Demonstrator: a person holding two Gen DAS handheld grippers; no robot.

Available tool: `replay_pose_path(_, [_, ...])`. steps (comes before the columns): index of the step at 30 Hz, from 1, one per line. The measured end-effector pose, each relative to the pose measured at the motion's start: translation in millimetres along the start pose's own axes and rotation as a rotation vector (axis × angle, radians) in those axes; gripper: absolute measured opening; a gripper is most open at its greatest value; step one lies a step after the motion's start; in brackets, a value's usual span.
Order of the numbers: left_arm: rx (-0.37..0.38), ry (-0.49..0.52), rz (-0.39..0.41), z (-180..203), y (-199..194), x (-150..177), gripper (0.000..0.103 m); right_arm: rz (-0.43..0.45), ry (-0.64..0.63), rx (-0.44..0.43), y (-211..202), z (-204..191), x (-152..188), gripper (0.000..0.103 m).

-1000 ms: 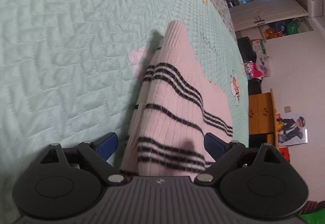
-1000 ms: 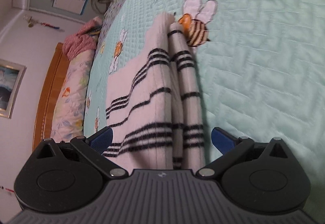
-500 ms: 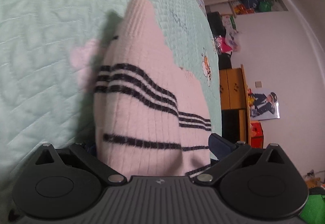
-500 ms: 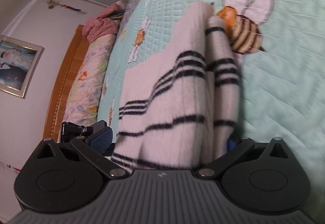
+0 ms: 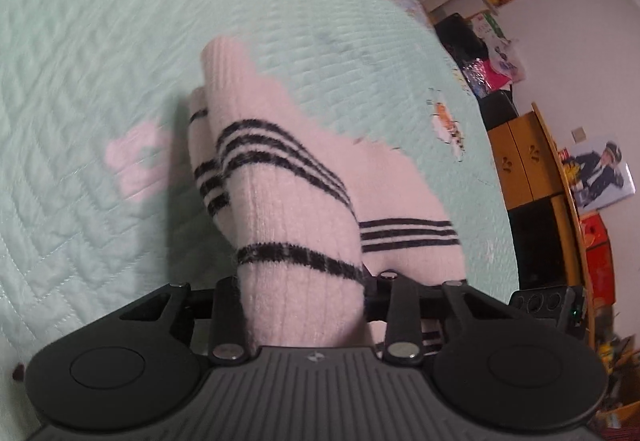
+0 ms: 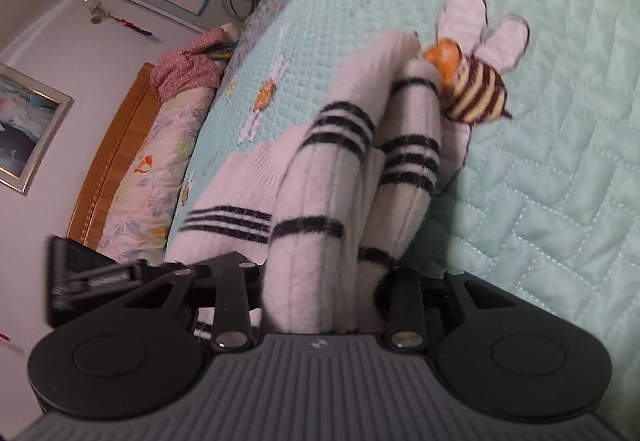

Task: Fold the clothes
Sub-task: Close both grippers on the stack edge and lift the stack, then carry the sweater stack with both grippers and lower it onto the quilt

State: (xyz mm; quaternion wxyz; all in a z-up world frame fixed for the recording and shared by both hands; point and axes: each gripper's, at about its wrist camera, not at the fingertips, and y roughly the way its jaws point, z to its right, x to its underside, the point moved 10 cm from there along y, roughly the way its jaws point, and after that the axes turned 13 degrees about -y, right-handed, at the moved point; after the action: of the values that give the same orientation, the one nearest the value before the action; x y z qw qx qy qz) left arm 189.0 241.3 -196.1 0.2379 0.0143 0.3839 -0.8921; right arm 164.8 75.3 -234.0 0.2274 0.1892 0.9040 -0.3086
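Two grippers I'm working have each closed on the same pink sweater with black stripes: my left gripper pinches one bunched fold, my right gripper another. The sweater trails onto the green quilt, beside a bee patch.

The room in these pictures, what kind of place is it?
Most likely a home bedroom. A quilted mint bedspread with bee patches covers a bed, a wooden headboard stands behind a floral pillow, and framed pictures hang on the walls. Both grippers grip a striped sweater on the bed.
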Motion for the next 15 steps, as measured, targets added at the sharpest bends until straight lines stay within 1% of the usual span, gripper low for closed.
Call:
replay_pose_path(3, [0.026,0.028,0.007,33.4,-10.3,7.1,0.036,0.057,-0.006,-0.014,-25.9,-5.0,-8.5,0.036])
replay_pose_path(4, [0.046,0.034,0.006,47.0,-12.9,9.7,0.036,0.078,-0.018,-0.017,-40.7,-6.2,-14.4,0.036])
replay_pose_path(6, [0.108,0.04,-0.012,86.0,-10.7,20.1,0.036,0.119,-0.046,-0.019,-71.8,-8.5,-26.9,0.036])
replay_pose_path(8, [0.174,0.046,-0.032,126.6,-7.9,31.1,0.036,0.157,-0.077,-0.016,-112.7,-8.7,-46.0,0.036])
replay_pose_path(10, [0.239,0.051,-0.052,167.1,-5.6,42.2,0.036,0.194,-0.135,0.01,-161.2,-12.2,-68.9,0.036])
replay_pose_path(13, [0.337,0.058,-0.081,227.6,-3.0,58.8,0.036,0.212,-0.215,0.064,-234.6,-19.2,-105.4,0.036])
replay_pose_path(15, [0.392,0.069,-0.098,265.8,3.2,69.1,0.037,0.225,-0.241,0.09,-280.8,-15.8,-127.5,0.036])
